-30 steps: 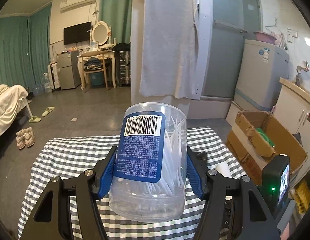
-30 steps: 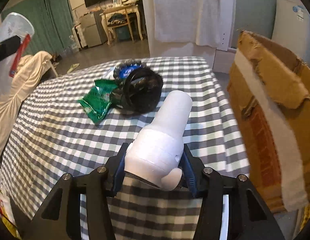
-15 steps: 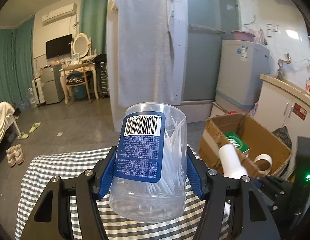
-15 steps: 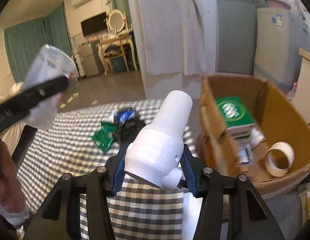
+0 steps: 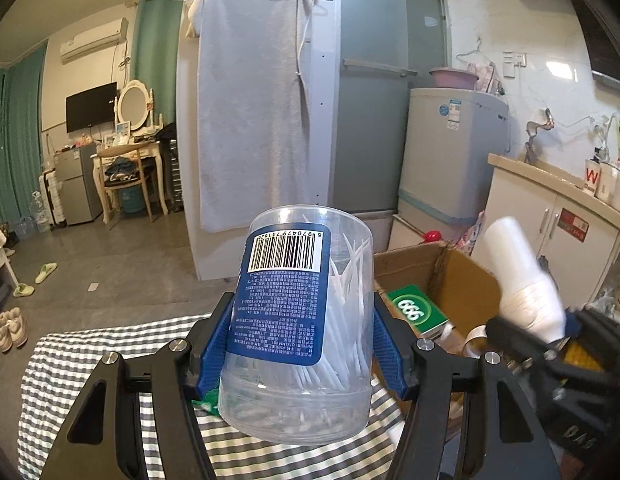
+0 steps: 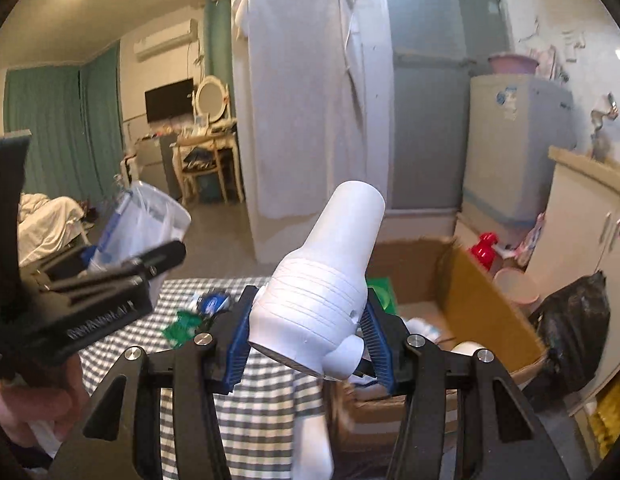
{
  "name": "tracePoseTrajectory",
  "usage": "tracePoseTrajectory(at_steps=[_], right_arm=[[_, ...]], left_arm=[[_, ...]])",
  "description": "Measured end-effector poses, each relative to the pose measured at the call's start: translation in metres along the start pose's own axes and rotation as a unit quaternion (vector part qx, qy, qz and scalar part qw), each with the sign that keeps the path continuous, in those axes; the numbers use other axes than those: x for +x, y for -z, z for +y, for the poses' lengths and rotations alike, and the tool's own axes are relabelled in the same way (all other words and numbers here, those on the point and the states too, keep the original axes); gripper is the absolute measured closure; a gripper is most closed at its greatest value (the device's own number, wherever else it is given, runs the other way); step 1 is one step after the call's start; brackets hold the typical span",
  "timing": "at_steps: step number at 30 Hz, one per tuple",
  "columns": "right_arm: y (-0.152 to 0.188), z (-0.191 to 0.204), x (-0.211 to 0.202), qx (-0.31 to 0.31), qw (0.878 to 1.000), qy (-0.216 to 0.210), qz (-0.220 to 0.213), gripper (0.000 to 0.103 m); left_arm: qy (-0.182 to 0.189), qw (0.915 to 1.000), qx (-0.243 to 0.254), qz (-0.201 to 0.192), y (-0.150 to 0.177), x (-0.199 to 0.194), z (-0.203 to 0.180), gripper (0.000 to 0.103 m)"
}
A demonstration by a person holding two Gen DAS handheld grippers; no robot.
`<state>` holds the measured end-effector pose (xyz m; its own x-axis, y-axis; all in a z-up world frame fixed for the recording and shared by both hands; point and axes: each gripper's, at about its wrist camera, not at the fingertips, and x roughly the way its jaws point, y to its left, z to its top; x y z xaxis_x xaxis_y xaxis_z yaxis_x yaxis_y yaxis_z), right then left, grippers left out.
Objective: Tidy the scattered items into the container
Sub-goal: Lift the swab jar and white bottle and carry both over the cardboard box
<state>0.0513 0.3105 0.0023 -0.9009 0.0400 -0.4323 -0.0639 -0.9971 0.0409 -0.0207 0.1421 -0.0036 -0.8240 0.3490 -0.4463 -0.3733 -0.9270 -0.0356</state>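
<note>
Box lies ahead and to the right of both tongs, mouth up, off the worktop edge. Right tongs, clenched on white bottle, nearer it; left tongs clamp swab jar, farther left.

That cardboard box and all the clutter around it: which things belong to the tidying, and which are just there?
Part of the job:
- clear plastic tub of white picks, in the left gripper
- white plastic bottle, in the right gripper
- open brown cardboard box
- green wrapper on the checked tablecloth

Just lying about:
- grey hanging towel
- pink basin
- black bin bag
</note>
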Motion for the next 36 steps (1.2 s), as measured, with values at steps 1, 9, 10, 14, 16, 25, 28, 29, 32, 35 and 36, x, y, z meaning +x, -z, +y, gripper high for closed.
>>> tracePoseTrajectory(at_steps=[1, 9, 10, 14, 16, 25, 28, 29, 32, 35, 36], right_arm=[[-0.003, -0.002, -0.004, 0.0, 1.0, 0.003, -0.005, 0.053], [-0.006, -0.018, -0.018, 0.0, 1.0, 0.023, -0.021, 0.053], [-0.006, -0.021, -0.018, -0.001, 0.999, 0.027, -0.023, 0.053], [-0.007, -0.037, -0.015, 0.005, 0.999, 0.039, -0.017, 0.053], [-0.007, -0.047, -0.013, 0.009, 0.999, 0.047, -0.015, 0.053], [-0.003, -0.101, -0.009, 0.033, 0.996, 0.085, -0.006, 0.053], [-0.001, -0.114, -0.004, 0.039, 0.995, 0.09, 0.003, 0.053], [-0.001, -0.119, 0.0, 0.038, 0.995, 0.091, 0.009, 0.053], [0.001, -0.128, 0.01, 0.029, 0.995, 0.092, 0.026, 0.053], [0.002, -0.14, 0.023, 0.02, 0.994, 0.09, 0.051, 0.053], [0.003, -0.144, 0.028, 0.02, 0.994, 0.087, 0.06, 0.053]], left_arm=[[0.003, 1.0, 0.001, -0.001, -0.001, 0.0, -0.003, 0.038], [0.022, 0.9997, 0.012, -0.003, -0.01, 0.006, -0.028, 0.038], [0.024, 0.9996, 0.013, -0.003, -0.011, 0.008, -0.031, 0.038], [0.035, 0.9992, 0.021, -0.002, -0.015, 0.016, -0.046, 0.038], [0.043, 0.9988, 0.024, 0.001, -0.017, 0.021, -0.053, 0.038], [0.084, 0.9951, 0.039, 0.033, -0.015, 0.053, -0.095, 0.038], [0.095, 0.9933, 0.052, 0.04, -0.014, 0.062, -0.109, 0.038], [0.099, 0.9926, 0.055, 0.044, -0.013, 0.066, -0.113, 0.038], [0.117, 0.9894, 0.056, 0.066, -0.013, 0.082, -0.123, 0.038], [0.123, 0.986, 0.072, 0.087, -0.011, 0.098, -0.136, 0.038], [0.126, 0.9844, 0.079, 0.093, -0.011, 0.104, -0.14, 0.038]])
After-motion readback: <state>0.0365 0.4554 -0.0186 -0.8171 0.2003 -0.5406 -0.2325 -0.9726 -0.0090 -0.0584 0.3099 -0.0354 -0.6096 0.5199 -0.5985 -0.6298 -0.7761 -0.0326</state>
